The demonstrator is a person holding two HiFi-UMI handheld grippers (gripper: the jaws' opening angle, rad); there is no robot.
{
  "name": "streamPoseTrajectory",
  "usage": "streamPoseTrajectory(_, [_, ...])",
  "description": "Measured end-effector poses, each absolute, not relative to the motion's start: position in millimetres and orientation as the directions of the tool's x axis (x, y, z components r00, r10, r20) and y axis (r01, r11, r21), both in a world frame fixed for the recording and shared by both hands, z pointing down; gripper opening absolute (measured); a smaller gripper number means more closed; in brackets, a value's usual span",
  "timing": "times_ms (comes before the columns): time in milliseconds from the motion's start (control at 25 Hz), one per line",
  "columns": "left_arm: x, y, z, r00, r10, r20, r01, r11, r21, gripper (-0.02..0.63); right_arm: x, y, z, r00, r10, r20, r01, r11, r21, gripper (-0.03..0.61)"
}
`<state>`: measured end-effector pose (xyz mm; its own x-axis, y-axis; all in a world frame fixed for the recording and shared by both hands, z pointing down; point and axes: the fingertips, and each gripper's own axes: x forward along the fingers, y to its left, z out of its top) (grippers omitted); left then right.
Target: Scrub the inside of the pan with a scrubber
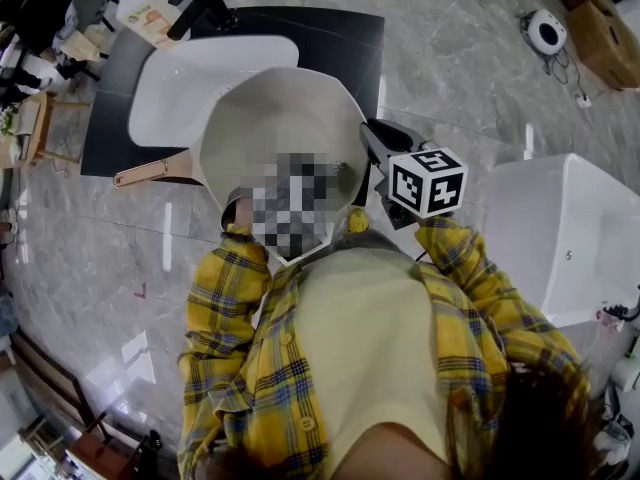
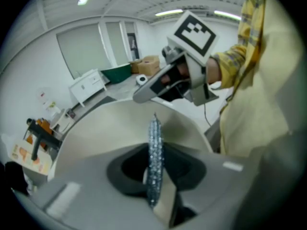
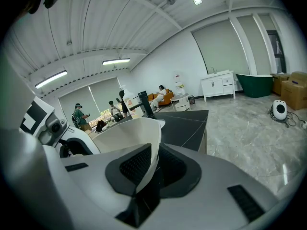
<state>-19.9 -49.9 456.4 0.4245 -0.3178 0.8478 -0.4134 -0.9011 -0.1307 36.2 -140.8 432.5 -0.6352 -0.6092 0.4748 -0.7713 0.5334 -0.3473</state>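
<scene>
My left tongs are clamped on the scrubber, which stands edge-on with its long axis pointing up into the pan. The pan's inner wall lies straight ahead of it, so I think that hand does the scrubbing. The handle sticks out to my left. My right tongs pinch the pan's right rim.
</scene>
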Motion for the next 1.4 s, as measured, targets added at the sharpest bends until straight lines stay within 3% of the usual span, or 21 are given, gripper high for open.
streamPoseTrajectory(240, [-35.4, -56.2, 436.3, 0.445, -0.383, 0.810, -0.485, -0.863, -0.142, 0.089, 35.0, -140.9, 429.4, -0.632, -0.613, 0.475, -0.774, 0.534, -0.341, 0.017])
streamPoseTrajectory(520, [-96.9, -102.2, 412.5, 0.276, -0.573, 0.772, -0.615, -0.722, -0.317, 0.089, 36.9, -143.1, 429.3, -0.626, -0.617, 0.477, -0.778, 0.533, -0.332, 0.017])
streamPoseTrajectory(800, [-126.3, -133.1, 409.5, 0.135, -0.686, 0.715, -0.631, -0.616, -0.472, 0.090, 38.1, -146.6, 428.7, -0.615, -0.630, 0.474, -0.787, 0.528, -0.320, 0.017])
streamPoseTrajectory(1080, [-146.9, -153.7, 433.6, 0.006, -0.715, 0.699, -0.643, -0.538, -0.545, 0.091, 36.6, -150.1, 423.7, -0.617, -0.640, 0.458, -0.786, 0.528, -0.322, 0.017])
streamPoseTrajectory(1400, [-125.8, -150.7, 459.5, 0.036, -0.659, 0.751, -0.604, -0.613, -0.509, 0.091, 34.1, -146.6, 427.6, -0.623, -0.626, 0.470, -0.781, 0.532, -0.327, 0.017])
